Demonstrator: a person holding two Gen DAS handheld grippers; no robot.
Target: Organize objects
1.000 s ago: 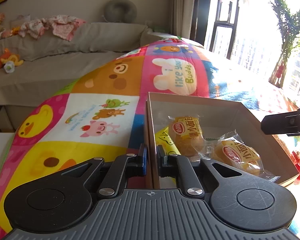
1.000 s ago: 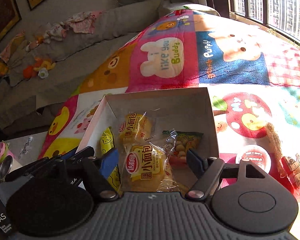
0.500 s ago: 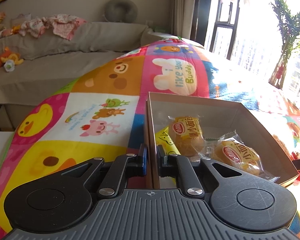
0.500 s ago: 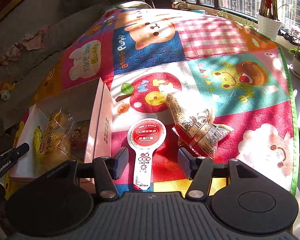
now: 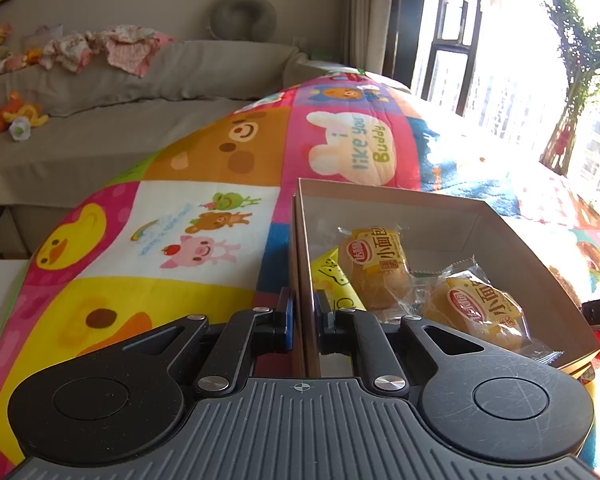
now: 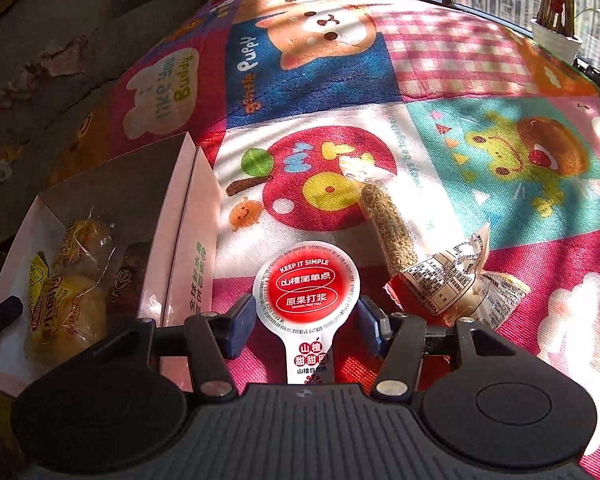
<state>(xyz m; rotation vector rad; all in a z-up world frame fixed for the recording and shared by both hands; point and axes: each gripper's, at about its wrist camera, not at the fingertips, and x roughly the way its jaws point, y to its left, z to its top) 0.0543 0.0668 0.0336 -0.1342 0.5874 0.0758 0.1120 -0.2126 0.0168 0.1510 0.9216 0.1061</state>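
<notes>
My left gripper [image 5: 304, 312] is shut on the left wall of the open cardboard box [image 5: 380, 196]. Inside lie two yellow bread packs [image 5: 374, 264] [image 5: 480, 312] and a yellow packet [image 5: 332, 280]. In the right wrist view the box [image 6: 188, 240] stands at the left. My right gripper [image 6: 306, 328] points down at a round red-lidded snack pack [image 6: 306, 292] lying flat on the mat. Its jaws are closing with the lid between them, the pads at the rim on both sides. A grain stick pack [image 6: 384, 220] and a printed wrapper pack [image 6: 448, 284] lie just to the right.
A colourful patchwork play mat [image 6: 460, 120] covers the surface. A grey sofa [image 5: 100, 140] with clothes and toys runs behind it. A white plant pot [image 6: 556, 40] stands by the window at the mat's far right edge.
My right gripper swung from above the box to the right and down onto the red-lidded pack, and its jaws narrowed. The left gripper and box stayed still.
</notes>
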